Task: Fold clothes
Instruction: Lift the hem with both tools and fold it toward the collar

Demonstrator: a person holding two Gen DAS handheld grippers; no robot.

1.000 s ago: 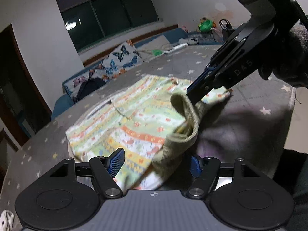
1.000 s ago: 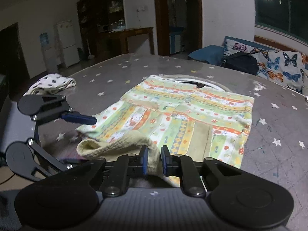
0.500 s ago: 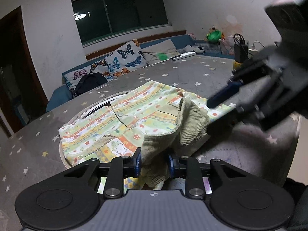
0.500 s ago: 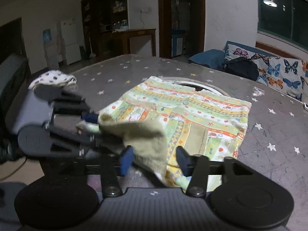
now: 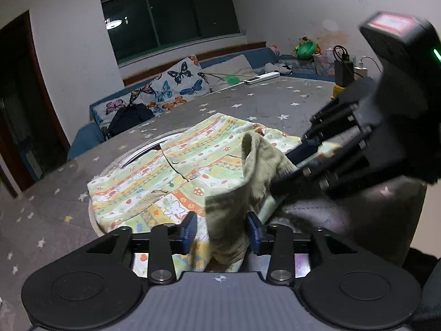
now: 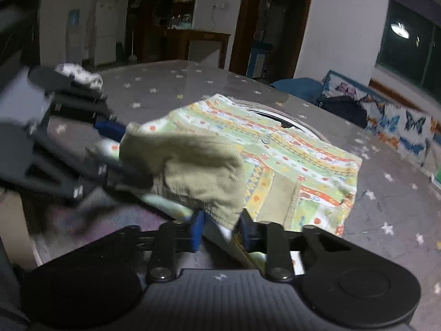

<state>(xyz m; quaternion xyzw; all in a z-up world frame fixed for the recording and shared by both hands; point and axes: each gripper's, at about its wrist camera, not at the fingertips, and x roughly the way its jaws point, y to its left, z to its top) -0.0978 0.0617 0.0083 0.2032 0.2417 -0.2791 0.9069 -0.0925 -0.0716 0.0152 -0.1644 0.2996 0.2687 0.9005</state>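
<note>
A small patterned yellow-green shirt [image 5: 176, 171] lies flat on the grey star-print table [image 5: 49, 215]; it also shows in the right wrist view [image 6: 289, 160]. Its near edge with olive ribbed lining [image 5: 239, 190] is lifted and bunched. My left gripper [image 5: 222, 230] has its jaws spread partly apart with the olive fabric hanging between them. My right gripper [image 6: 222, 230] is closed around the same olive fold [image 6: 198, 171]. The two grippers are close together at the lifted edge; the right one shows in the left wrist view [image 5: 358, 143].
A spotted white cloth [image 6: 80, 75] lies at the table's far left. A sofa with butterfly cushions [image 5: 176, 82] and a black bag [image 5: 129, 118] stands beyond the table. The table's near edge is just below the grippers.
The left gripper shut on the olive fold, then its jaws widened again. The right gripper opened, then closed back around the fold. The lifted edge rose and bunched more.
</note>
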